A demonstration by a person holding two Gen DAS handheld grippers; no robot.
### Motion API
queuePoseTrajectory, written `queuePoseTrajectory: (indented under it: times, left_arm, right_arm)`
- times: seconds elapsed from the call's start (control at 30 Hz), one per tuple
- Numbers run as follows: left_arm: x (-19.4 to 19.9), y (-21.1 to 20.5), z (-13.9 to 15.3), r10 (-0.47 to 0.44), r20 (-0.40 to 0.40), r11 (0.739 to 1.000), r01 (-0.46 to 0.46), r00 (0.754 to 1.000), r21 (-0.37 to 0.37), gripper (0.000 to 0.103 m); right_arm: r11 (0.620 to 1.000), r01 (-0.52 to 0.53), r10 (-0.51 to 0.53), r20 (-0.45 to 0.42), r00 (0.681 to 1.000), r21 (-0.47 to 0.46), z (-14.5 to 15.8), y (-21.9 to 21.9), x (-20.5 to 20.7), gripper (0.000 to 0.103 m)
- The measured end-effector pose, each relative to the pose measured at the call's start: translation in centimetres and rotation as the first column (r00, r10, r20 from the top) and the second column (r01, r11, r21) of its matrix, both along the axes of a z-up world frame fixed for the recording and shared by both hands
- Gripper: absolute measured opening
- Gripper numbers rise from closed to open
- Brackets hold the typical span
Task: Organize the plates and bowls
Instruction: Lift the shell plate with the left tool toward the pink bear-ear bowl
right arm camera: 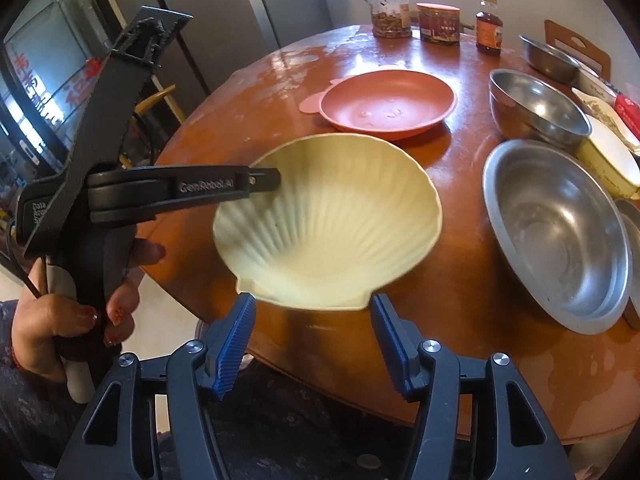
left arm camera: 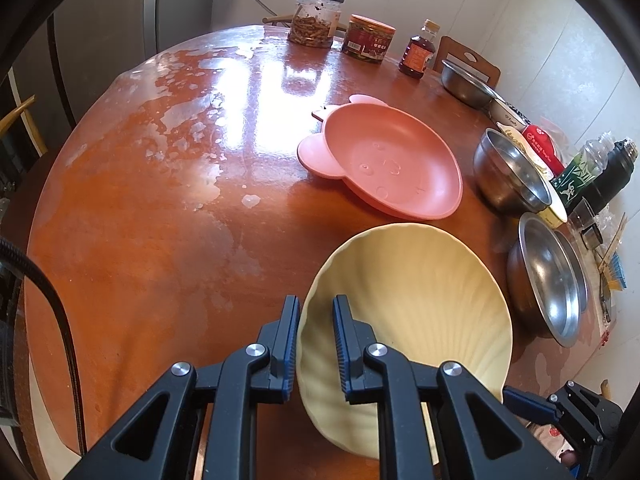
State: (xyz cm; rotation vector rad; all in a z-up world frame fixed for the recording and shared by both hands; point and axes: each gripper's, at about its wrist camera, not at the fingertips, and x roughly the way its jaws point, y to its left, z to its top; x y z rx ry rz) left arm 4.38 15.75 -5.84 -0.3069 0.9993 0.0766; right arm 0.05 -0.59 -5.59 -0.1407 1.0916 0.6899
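Note:
A cream shell-shaped plate (left arm camera: 420, 300) (right arm camera: 332, 232) hangs tilted over the near edge of the round brown table (left arm camera: 160, 220) (right arm camera: 460, 304). My left gripper (left arm camera: 316, 320) (right arm camera: 266, 180) is shut on the plate's left rim, one finger inside the plate and one outside. In the right wrist view my right gripper (right arm camera: 312, 320) stands open, its blue pads (right arm camera: 236, 336) on either side of the plate's narrow hinge end and clear of it. A pink bear-eared plate (left arm camera: 392, 160) (right arm camera: 388, 104) lies flat further back on the table.
Steel bowls (left arm camera: 508, 172) (right arm camera: 556, 232) stand along the right side, with a smaller one (left arm camera: 466, 80) at the back. Two jars (left arm camera: 316, 16) and a bottle (left arm camera: 418, 50) line the far edge. A person's hand (right arm camera: 60, 320) grips the left gripper's handle.

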Motion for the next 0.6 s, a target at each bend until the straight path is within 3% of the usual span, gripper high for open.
queuePoseTrajectory:
  times: [0.5,0.6]
  left_arm:
    - [-1.5,0.0,1.3,0.036,0.051,0.999,-0.036,0.998,0.007,0.018]
    - [-2.0,0.0,2.0,0.044,0.062,0.999,-0.046,0.997,0.018,0.023]
  right_arm:
    - [0.992,0.116,-0.115,-0.008,0.993,0.048,0.7,-3.5,0.9,0.069]
    - [0.992,0.117,-0.117,0.003,0.993,0.056,1.0,-3.8,0.8,0.069]
